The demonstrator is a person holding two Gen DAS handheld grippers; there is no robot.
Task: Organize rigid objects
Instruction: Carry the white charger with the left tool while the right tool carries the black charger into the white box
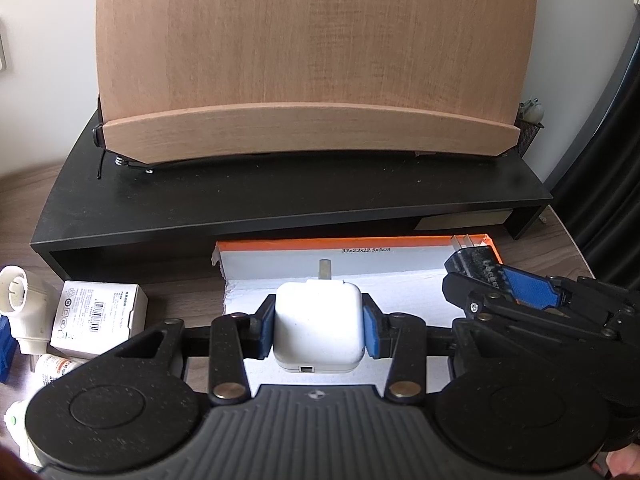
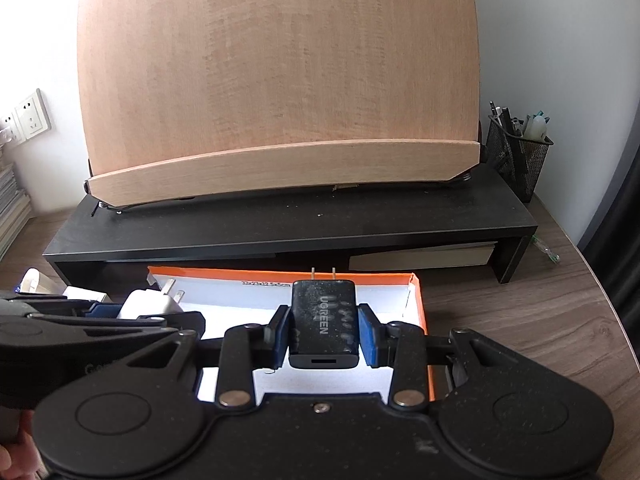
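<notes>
Big wooden book stand [image 1: 316,60] sits on a black desk riser [image 1: 280,200], filling the far side; the riser's front lip overhangs the back of the orange-rimmed box [image 1: 400,242], so room to move is mostly upward and toward the camera, not forward. Box has a white floor, mostly bare, orange right wall [image 2: 420,312] close beside the right tool. Wooden desk [image 2: 520,340] is open to the right of the box; the left side is crowded with a white carton [image 1: 96,312], a white plug adapter [image 1: 20,300] and small bottles. Mesh pen cup [image 2: 518,156] stands at the riser's right end, well apart. Left gripper [image 1: 319,326] is closed snug on the white charger [image 1: 319,326], blue pads on both flanks, prong pointing away, held over the box floor; whether it touches the floor I cannot tell. Right gripper [image 2: 323,330] is clamped on the black UGREEN charger [image 2: 323,322], prongs forward, also over the box. Likely step: setting both chargers down inside the box. Risks: the two tools sit close side by side, so releasing wide could knock one against the other or into the right wall; prongs pushed forward could catch the back wall or riser lip; smooth charger sides could slip or tip on release.
</notes>
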